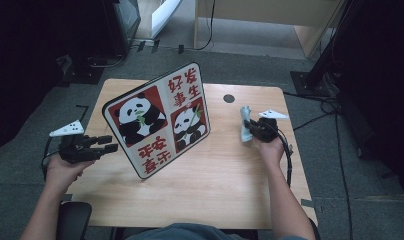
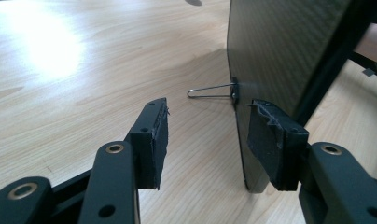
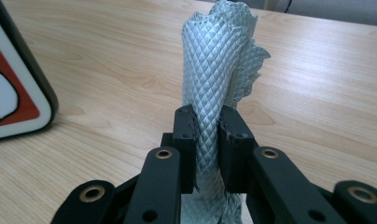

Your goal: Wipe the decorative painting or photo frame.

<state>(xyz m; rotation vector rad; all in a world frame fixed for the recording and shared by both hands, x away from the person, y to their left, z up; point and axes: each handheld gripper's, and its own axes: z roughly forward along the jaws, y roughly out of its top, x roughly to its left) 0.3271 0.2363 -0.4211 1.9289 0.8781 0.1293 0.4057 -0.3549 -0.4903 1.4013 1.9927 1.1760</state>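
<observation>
From above, the panda board (image 1: 157,120) stands tilted mid-table, left gripper (image 1: 106,143) beside it, right gripper (image 1: 247,126) off to its right. The left gripper view shows spread jaws straddling the board's dark back edge (image 2: 252,154) by a wire stand (image 2: 210,92). The right gripper view shows jaws pinching a grey cloth (image 3: 210,84).

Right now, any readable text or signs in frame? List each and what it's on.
"好事发生": red characters, read down the columns, upper right panel of the panda board.
"平安喜乐": red characters, lower left panel of the same board.
No text on the grey mesh cloth or the board's dark back.
</observation>
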